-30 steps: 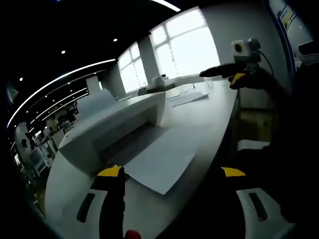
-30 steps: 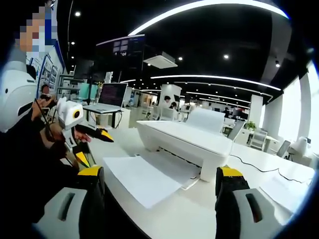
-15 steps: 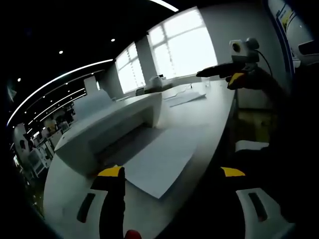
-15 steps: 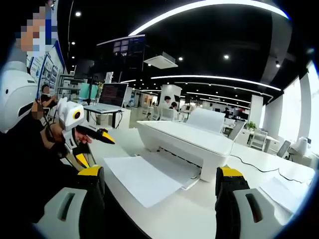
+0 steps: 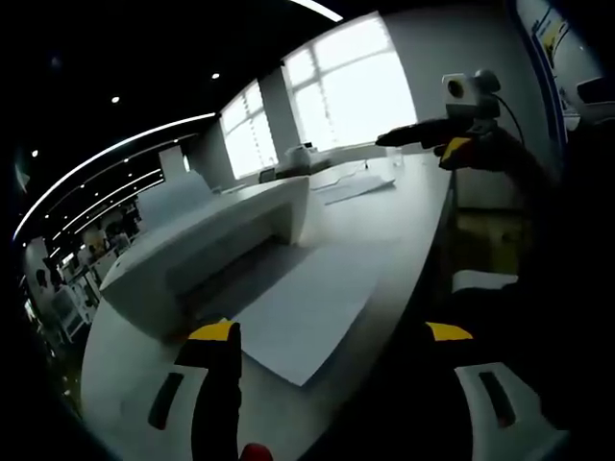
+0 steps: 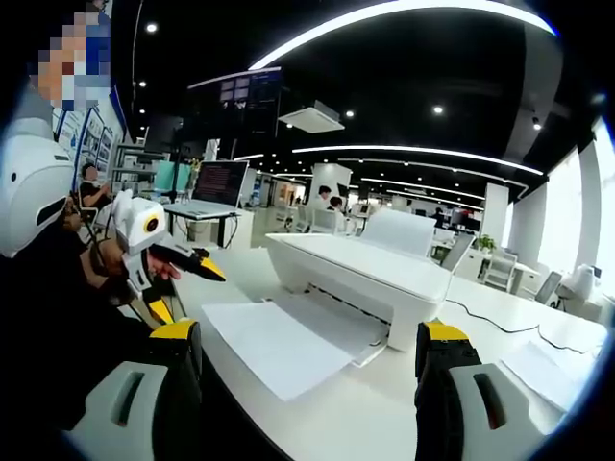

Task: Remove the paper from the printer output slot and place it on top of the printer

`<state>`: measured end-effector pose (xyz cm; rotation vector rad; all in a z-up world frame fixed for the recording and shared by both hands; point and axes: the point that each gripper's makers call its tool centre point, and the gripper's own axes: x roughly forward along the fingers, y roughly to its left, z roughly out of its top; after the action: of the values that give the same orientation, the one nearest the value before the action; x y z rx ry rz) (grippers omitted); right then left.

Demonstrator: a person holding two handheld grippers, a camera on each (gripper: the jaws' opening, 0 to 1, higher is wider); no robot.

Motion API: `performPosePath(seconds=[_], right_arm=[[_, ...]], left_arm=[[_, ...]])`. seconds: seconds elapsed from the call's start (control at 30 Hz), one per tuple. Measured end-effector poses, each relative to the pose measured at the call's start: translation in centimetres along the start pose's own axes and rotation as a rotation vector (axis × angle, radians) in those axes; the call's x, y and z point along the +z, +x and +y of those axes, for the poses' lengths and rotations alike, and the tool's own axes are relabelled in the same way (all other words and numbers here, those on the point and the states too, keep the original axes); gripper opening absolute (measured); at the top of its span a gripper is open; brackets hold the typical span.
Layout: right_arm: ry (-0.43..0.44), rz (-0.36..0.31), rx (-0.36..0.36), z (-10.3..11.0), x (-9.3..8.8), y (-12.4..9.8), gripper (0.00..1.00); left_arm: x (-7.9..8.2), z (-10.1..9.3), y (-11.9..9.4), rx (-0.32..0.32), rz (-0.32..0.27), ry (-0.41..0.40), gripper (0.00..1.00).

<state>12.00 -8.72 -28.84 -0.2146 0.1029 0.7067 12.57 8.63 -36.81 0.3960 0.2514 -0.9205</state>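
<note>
i hold my left gripper (image 5: 332, 331) and right gripper (image 6: 307, 336) off the tabletop (image 6: 384, 408) edge, jaws spread wide, gripping nothing. the white paper (image 6: 279, 341) lies flat, its far end in the printer (image 6: 360, 279) output slot, its near end reaching toward the tabletop's near edge.

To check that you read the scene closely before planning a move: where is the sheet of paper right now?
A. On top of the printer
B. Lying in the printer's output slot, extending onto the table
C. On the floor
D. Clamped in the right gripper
B: the paper lies flat out of the printer front onto the table, with both grippers clear of it.
</note>
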Motion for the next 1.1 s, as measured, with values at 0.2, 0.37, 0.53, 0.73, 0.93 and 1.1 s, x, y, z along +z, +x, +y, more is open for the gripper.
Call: performPosePath(seconds=[0.2,0.37,0.53,0.73,0.93,1.1], right_arm=[[-0.001,0.001,-0.001,-0.1,0.0,0.0,0.87],[-0.003,0.000,-0.002,-0.2,0.1,0.0,0.87],[-0.002,-0.001,-0.001,-0.1,0.1,0.0,0.87],[-0.003,0.002,-0.001,-0.1,0.0,0.0,0.87],[-0.002,-0.001,-0.001,-0.1,0.0,-0.1,0.87],[-0.004,0.002,-0.002,-0.1,-0.1,0.0,0.87]], left_arm=[[-0.1,0.1,0.1,-0.001,0.002,-0.001,0.79],[-0.4,0.1,0.4,-0.003,0.007,-0.004,0.79],[-0.6,0.1,0.6,-0.005,0.012,-0.006,0.79],[-0.7,0.1,0.8,-0.008,0.015,-0.007,0.78],[-0.7,0.1,1.0,-0.010,0.018,-0.006,0.78],[-0.9,0.1,1.4,-0.011,0.020,-0.013,0.78]])
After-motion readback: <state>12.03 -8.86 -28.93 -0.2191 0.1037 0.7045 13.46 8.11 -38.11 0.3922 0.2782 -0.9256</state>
